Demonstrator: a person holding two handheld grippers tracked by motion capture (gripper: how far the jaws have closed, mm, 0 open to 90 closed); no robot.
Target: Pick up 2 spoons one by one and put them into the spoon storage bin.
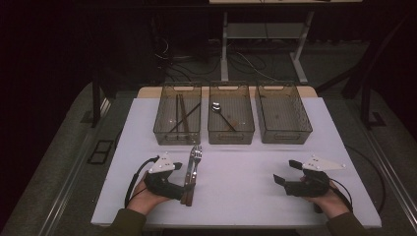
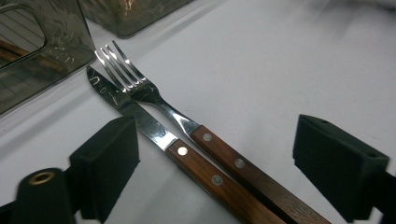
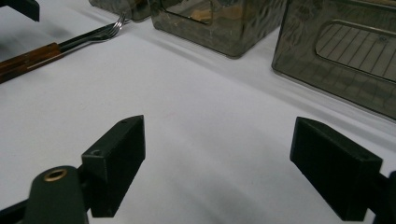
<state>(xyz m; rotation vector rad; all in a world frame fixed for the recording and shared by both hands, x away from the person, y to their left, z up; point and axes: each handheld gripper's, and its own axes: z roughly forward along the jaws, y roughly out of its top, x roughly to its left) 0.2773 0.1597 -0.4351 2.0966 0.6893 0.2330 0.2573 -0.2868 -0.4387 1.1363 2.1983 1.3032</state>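
White table (image 1: 275,162): three bins (image 1: 230,119), knife (image 1: 188,176), fork (image 1: 195,164).

On the flat white table top (image 1: 255,177), three clear smoked-plastic bins are standing in a row along the far side. The left bin (image 1: 177,114) is holding thin dark sticks, the middle bin (image 1: 230,114) is holding a metal spoon (image 1: 220,113), and the right bin (image 1: 283,113) is sitting beside it. Just before the left and middle bins, a wooden-handled steel knife (image 1: 189,173) is lying touching a wooden-handled steel fork (image 1: 195,167) at its right.
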